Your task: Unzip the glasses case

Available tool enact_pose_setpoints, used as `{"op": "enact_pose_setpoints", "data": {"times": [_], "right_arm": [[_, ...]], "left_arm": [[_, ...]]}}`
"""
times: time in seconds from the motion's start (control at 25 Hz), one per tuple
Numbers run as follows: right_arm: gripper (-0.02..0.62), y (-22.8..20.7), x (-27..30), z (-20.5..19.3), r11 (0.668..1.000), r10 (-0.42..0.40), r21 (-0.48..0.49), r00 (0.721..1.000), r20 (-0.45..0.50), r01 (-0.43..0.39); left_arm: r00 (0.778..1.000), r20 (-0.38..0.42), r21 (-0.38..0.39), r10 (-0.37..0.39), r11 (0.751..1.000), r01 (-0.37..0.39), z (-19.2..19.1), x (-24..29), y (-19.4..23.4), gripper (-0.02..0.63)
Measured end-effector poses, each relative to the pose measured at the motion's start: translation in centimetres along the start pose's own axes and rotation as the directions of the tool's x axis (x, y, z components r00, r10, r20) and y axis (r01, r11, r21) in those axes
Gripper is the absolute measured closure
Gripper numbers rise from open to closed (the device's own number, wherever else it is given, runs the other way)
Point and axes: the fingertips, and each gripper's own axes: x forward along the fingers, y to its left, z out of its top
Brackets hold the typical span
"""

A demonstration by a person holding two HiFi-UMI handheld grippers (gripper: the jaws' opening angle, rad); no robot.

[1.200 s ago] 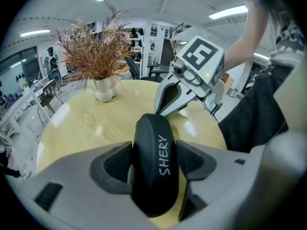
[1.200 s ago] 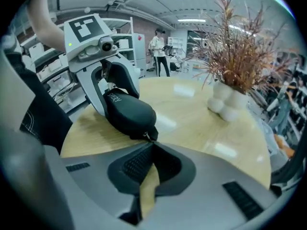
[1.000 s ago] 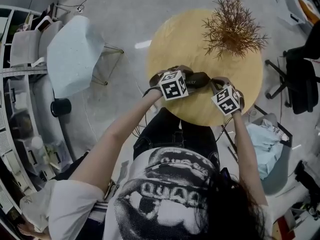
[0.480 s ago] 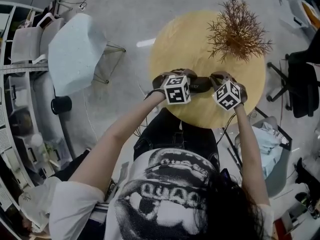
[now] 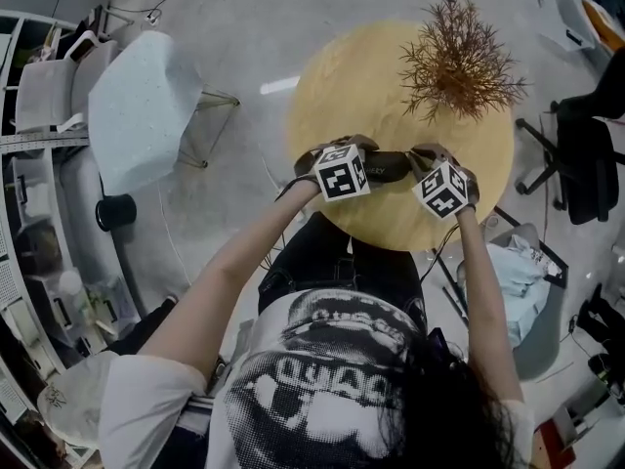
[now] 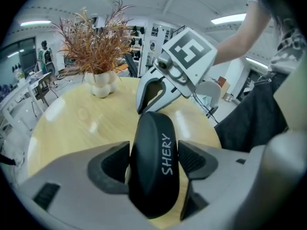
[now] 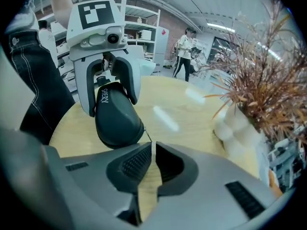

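dried plant on round table; chair beside

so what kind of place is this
Probably an open-plan office or lab workspace: there are white shelves along the wall, a black office chair beside the round table, and strip lights on the ceiling.

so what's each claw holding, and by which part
Glasses case, gripped across its near end by the left claw, jaws just opened wider; the right claw, also just opening, seems to pinch the zip pull at its tips.
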Motion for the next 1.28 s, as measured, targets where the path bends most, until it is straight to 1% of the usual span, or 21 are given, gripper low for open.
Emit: {"op": "enact_pose_setpoints", "data": {"times": [0.08,0.16,0.24,0.32,0.4,0.48,0.6,0.8,0.96,1.12,1.28], "right_arm": [[0.544,0.0,-0.3,-0.3,0.999,-0.014,0.045,1.000,-0.002,0.014],[0.537,0.0,-0.9,-0.5,0.993,-0.030,0.111,1.000,0.006,0.029],[0.529,0.1,-1.5,-0.4,0.981,-0.055,0.186,0.998,0.018,0.051],[0.529,0.4,-2.2,-0.4,0.960,-0.090,0.270,0.995,0.038,0.077],[0.529,0.8,-3.0,-0.2,0.924,-0.129,0.371,0.989,0.067,0.095],[0.522,1.4,-4.0,0.2,0.876,-0.168,0.471,0.981,0.100,0.102],[0.522,3.0,-5.4,1.2,0.808,-0.231,0.579,0.963,0.138,0.111],[0.522,6.9,-7.2,2.2,0.725,-0.318,0.673,0.937,0.142,0.144],[0.522,9.9,-8.2,3.0,0.671,-0.353,0.726,0.926,0.135,0.150],[0.522,12.4,-9.7,3.1,0.640,-0.365,0.751,0.924,0.115,0.160],[0.522,13.4,-10.5,3.8,0.622,-0.375,0.769,0.918,0.126,0.149]], "left_arm": [[0.999,0.030,-0.034,0.012,0.999,-0.011,0.3,-0.4,0.3,0.287],[0.996,0.079,-0.078,0.034,0.997,-0.028,0.7,-1.3,0.7,0.287],[0.989,0.133,-0.128,0.065,0.991,-0.048,1.1,-2.6,1.1,0.288],[0.979,0.182,-0.172,0.094,0.983,-0.063,1.3,-4.0,1.3,0.289],[0.970,0.218,-0.204,0.111,0.977,-0.066,1.4,-5.4,1.0,0.291],[0.961,0.246,-0.221,0.125,0.973,-0.070,1.0,-6.5,0.3,0.296],[0.948,0.282,-0.231,0.148,0.969,-0.082,-0.3,-7.9,-0.8,0.317],[0.938,0.318,-0.240,0.134,0.969,-0.057,-2.3,-10.0,-2.8,0.330],[0.942,0.323,-0.205,0.092,0.978,-0.025,-3.9,-10.7,-3.6,0.333],[0.942,0.335,-0.159,0.027,0.987,0.028,-4.1,-10.4,-4.9,0.334],[0.941,0.337,-0.145,0.006,0.988,0.045,-4.0,-10.1,-5.5,0.334]]}}
